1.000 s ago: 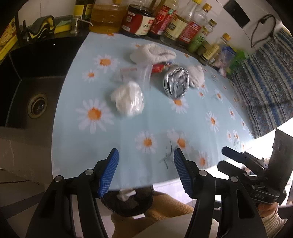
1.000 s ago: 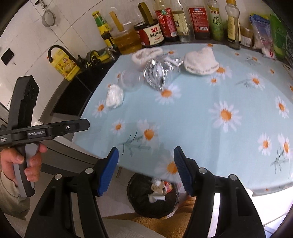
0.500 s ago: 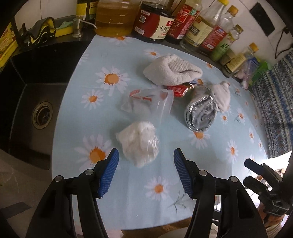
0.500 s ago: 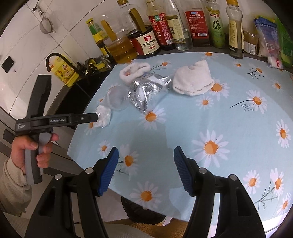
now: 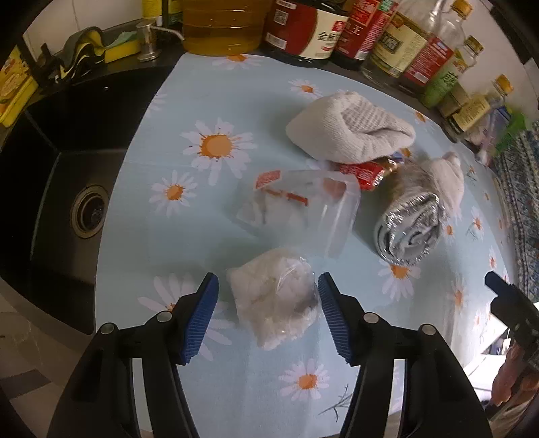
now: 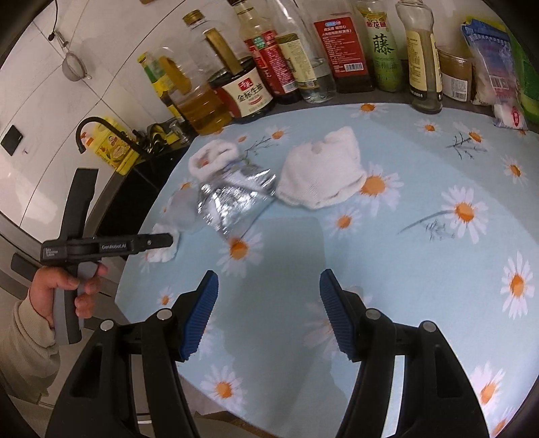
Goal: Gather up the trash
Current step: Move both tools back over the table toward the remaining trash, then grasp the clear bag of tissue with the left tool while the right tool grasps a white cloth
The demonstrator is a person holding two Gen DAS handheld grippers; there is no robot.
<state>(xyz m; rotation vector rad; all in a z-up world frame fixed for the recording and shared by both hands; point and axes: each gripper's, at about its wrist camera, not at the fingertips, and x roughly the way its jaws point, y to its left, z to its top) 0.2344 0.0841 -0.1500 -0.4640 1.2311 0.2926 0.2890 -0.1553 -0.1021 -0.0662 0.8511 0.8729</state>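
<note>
A pale blue tabletop printed with white and orange daisies (image 5: 215, 111) is shown, with a black sink (image 5: 67, 188) at its left edge and a row of sauce and oil bottles (image 5: 323, 27) along the back. Compared with a second earlier, the left tongs (image 5: 267, 313) have been carried in from beyond the near edge, over the cloth and downward. They are now placed around a crumpled white wad wrapped in clear plastic film (image 5: 274, 303). Their blue ribbed pads (image 5: 202, 316) have just been closing a little. The wad lies between them, one pad being close beside it and the other still apart, so it is not yet gripped. A first pick-up is judged to be imminent. Further trash is seen behind it: a crushed silver foil snack bag (image 5: 409, 232), a clear plastic cup lying on its side (image 5: 303, 209) and a small red wrapper (image 5: 365, 171), with two white folded cloths (image 5: 350, 134) among them. The right tongs (image 6: 267, 313) have also been brought forward over bare cloth. They are held open and empty, well apart from the foil bag.
</note>
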